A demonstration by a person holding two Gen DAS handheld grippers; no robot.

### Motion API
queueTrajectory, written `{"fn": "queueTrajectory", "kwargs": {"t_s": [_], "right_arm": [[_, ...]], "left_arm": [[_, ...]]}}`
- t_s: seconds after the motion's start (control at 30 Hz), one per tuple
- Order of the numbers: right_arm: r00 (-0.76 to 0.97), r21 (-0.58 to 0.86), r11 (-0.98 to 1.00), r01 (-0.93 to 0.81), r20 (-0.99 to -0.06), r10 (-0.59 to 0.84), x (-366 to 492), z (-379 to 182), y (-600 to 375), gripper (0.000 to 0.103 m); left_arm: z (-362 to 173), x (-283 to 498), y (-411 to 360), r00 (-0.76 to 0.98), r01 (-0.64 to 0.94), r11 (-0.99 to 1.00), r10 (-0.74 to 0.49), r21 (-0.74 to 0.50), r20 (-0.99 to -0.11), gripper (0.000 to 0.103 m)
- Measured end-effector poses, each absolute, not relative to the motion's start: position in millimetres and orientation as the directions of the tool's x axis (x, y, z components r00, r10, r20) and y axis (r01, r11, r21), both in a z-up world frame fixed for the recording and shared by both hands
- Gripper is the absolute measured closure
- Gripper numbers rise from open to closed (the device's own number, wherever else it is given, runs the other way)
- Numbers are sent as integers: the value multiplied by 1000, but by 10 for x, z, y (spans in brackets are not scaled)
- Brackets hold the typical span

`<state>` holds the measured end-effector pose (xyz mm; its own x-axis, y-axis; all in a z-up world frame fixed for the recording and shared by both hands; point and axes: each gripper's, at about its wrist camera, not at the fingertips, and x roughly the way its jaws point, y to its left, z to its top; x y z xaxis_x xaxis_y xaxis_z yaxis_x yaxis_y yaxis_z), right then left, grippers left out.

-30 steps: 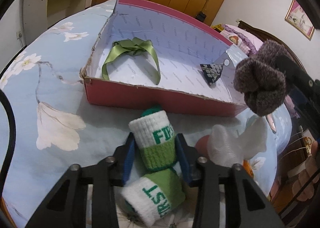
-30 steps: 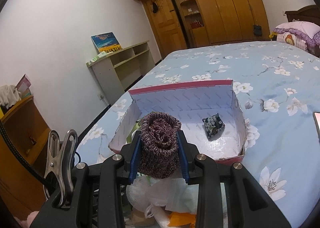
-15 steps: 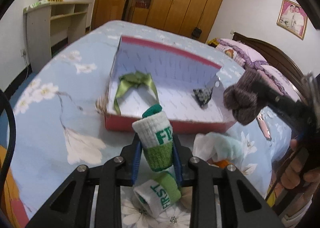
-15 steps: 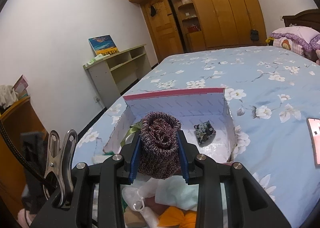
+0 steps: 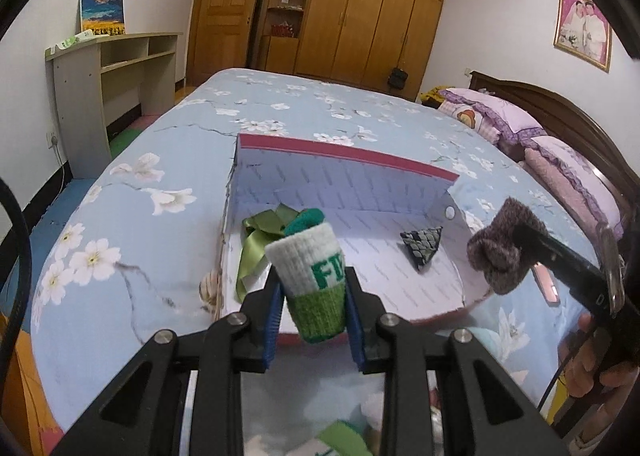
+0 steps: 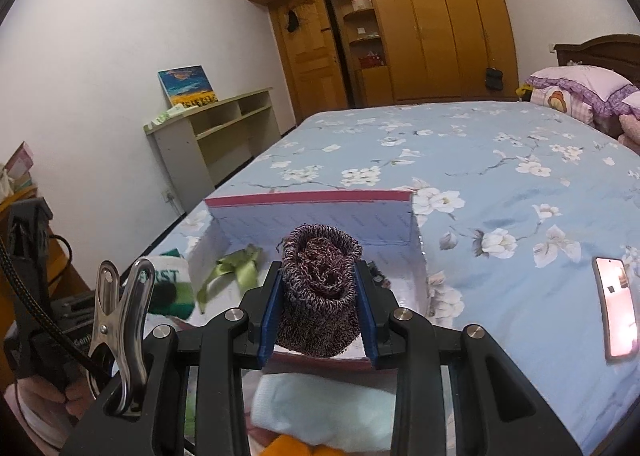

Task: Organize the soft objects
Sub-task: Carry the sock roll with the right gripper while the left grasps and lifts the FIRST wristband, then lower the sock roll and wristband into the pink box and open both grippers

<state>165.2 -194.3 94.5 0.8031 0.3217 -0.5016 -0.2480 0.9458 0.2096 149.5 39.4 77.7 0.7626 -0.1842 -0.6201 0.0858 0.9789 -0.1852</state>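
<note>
Both hand-held grippers are loaded: your left hand-held gripper (image 5: 314, 320) is clamped on a green-and-white sock roll (image 5: 312, 272), and your right hand-held gripper (image 6: 319, 310) is clamped on a maroon knit roll (image 6: 318, 292). You are holding both in the air just short of the near wall of the box (image 5: 348, 154) on the bed (image 5: 280, 104), so neither is in yet.

Inside the box you already have a green ribbon (image 5: 256, 244) at the left end and a small dark patterned pouch (image 5: 422, 248) toward the right; the floor between them is bare.

Judging from this, you are roughly midway. What remains is to carry each roll over the near wall and set it down inside. More soft things wait below your grippers: a pale blue cloth (image 6: 320, 404), something orange (image 6: 286, 448) and a second green-and-white piece (image 5: 340, 440). The phone (image 6: 614, 306) on the bed is probably not part of the job.
</note>
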Motion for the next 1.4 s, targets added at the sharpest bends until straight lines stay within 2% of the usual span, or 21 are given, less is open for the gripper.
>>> {"fn": "queueTrajectory", "kwargs": {"t_s": [0.8, 1.07, 1.27, 1.4], "right_arm": [[766, 185, 964, -190, -586, 263, 2054, 347, -2139, 69], [765, 184, 967, -178, -592, 254, 2046, 251, -2165, 69], [767, 187, 966, -176, -589, 254, 2030, 253, -2162, 68], [765, 208, 961, -179, -585, 269, 2018, 272, -2175, 64]], "left_arm": [[243, 1976, 196, 683, 75, 990, -137, -118, -717, 73], [203, 2007, 119, 682, 80, 993, -119, -88, -722, 72], [214, 2012, 84, 678, 80, 994, -111, -78, -727, 63], [250, 1981, 90, 685, 77, 994, -109, -77, -720, 58]]}}
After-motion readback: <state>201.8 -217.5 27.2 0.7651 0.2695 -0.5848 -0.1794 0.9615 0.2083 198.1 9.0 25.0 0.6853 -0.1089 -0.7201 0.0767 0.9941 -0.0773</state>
